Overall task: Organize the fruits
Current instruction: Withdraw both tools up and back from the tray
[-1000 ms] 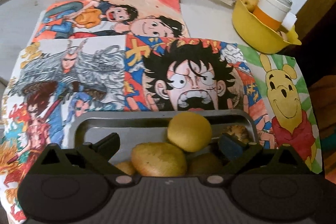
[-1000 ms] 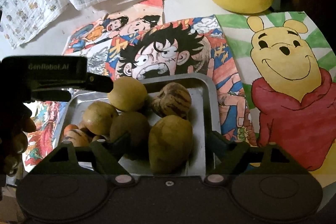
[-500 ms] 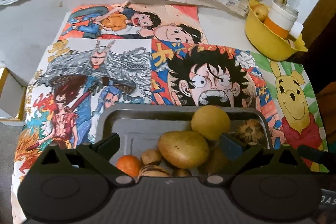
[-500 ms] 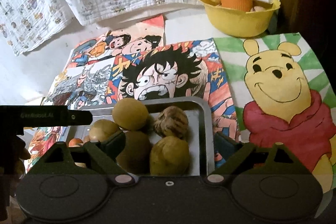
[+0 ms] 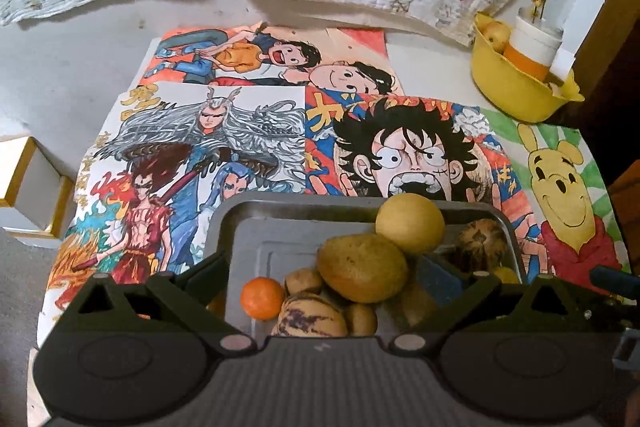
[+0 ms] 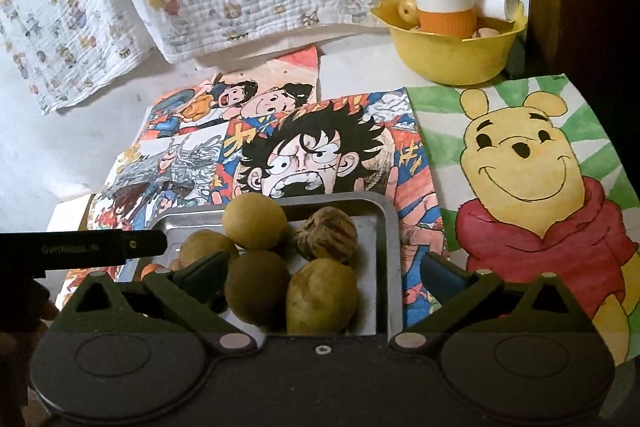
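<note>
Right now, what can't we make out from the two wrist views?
- Near end of the metal tray: both views, hidden by the gripper bodies.
- Fruit count: low fruits are buried under the pile, like the orange one.
- Yellow bowl contents: both views, mostly blocked by its rim and the white-and-orange cup.
- White box: left wrist view, cut by the edge.

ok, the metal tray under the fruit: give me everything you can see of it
The metal tray is a shallow rectangular pan of dull silver metal, with rounded corners, a raised rim and a faintly stepped floor. It lies flat on the cartoon drawings covering the table. Fruit is piled in its right part; the left of the floor is bare. Its near edge is hidden behind both grippers' bodies.
</note>
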{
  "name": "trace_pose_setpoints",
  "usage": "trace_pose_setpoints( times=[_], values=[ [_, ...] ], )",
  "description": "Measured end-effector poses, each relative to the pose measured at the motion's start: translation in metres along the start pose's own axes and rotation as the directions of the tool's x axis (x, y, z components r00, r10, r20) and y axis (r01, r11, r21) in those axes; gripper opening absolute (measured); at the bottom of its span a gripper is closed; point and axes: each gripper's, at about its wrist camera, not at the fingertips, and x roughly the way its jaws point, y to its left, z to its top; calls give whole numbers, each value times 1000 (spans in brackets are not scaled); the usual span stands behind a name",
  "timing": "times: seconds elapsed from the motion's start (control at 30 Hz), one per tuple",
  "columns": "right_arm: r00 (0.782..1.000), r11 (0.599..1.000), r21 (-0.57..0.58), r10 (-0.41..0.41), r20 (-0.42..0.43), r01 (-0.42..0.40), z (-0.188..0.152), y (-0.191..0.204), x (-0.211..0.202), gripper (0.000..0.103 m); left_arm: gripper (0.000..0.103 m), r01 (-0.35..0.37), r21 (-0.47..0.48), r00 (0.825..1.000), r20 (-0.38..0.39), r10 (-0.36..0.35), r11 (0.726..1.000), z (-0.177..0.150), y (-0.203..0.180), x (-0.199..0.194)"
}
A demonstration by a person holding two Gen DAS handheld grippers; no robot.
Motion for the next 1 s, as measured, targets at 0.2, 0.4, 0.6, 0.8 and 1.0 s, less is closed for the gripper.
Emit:
trace_pose_setpoints(
  times=[0.2,0.4,0.6,0.8,1.0],
  values=[
    [999,1000,-11,-8,34,9,-6,-1,-12,102,102,-20,-48,999,24,21,999,-14,5,-10],
    [999,1000,-30,0,45,1,-11,5,-18,102,102,-34,-62,999,40,37,998,-25,12,-21],
    [999,999,-49,27,46,-25,-16,13,-19,102,102,-39,-73,998,52,43,997,-28,18,-27],
    [998,997,-70,17,64,-12,-23,20,-21,102,102,-29,-84,997,68,35,996,-36,25,-29],
    [998,997,-79,15,65,-10,-31,27,-23,102,102,-12,-75,996,85,18,997,-44,32,-30]
  ],
)
